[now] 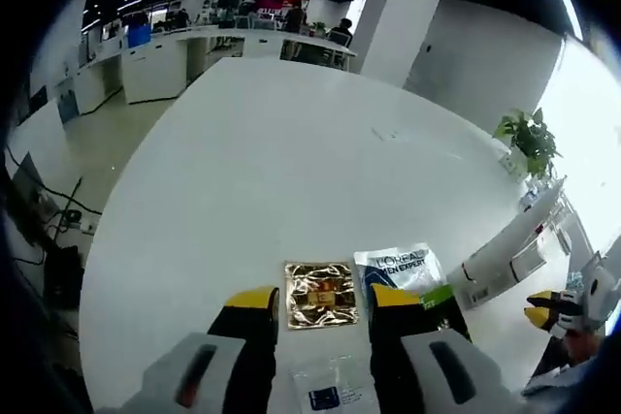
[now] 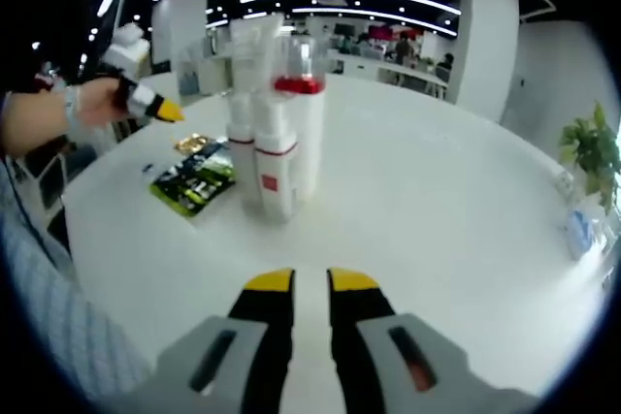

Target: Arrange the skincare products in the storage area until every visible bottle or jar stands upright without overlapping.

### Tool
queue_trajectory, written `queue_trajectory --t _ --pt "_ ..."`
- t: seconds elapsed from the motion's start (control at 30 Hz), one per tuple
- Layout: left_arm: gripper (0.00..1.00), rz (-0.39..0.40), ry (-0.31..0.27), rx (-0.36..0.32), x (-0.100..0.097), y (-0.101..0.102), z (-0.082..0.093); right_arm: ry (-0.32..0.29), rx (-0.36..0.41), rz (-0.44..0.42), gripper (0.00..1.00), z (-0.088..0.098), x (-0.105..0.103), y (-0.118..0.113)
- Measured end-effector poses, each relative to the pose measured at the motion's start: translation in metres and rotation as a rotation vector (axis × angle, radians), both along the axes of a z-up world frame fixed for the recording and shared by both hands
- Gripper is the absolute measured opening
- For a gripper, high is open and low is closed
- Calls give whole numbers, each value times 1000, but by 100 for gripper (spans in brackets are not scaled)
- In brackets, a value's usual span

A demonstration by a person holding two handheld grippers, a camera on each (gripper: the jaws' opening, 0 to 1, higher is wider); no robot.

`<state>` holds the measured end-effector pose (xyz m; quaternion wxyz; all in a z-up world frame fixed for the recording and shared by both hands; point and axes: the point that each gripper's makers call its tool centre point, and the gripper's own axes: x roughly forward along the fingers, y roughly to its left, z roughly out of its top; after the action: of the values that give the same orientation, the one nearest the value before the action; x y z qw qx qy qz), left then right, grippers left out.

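The skincare bottles, white with red bands and caps, already stand upright in a tight cluster near the middle of the white tabletop, some touching or hiding one another, so the main risk, as I judge it, is a nudge to one tipping its neighbours; the packing leaves little room for fingers to slip between them. In the right gripper view the right gripper hangs in front of the cluster, apart from it, its fingers narrow with a slim gap and nothing between them. The left gripper hovers over flat sachets: a gold foil packet lies between its fingers, which stand moderately apart and grip nothing, with a white-and-blue sachet and a green-black packet just beside. These flat packs cannot stand upright, and trying to stand them could push them under or against the bottles. No tray, box or other container is in sight; the products rest straight on the tabletop
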<state>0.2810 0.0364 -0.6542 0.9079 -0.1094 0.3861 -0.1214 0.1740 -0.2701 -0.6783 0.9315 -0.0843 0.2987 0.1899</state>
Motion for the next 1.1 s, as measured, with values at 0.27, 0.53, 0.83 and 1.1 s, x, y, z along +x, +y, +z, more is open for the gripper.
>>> queue_trajectory --t 0.27,0.53,0.83,1.1 --pt "41 81 -212 -39 -30 21 37 -98 104 -7 12 22 10 1" --pt "50 99 -387 93 -60 49 56 -212 202 -10 18 45 22 -8" --pt "64 178 -617 132 -83 68 58 -384 297 -44 27 60 23 -36" --pt "81 194 -756 154 -99 71 44 -449 370 -92 60 42 17 -64"
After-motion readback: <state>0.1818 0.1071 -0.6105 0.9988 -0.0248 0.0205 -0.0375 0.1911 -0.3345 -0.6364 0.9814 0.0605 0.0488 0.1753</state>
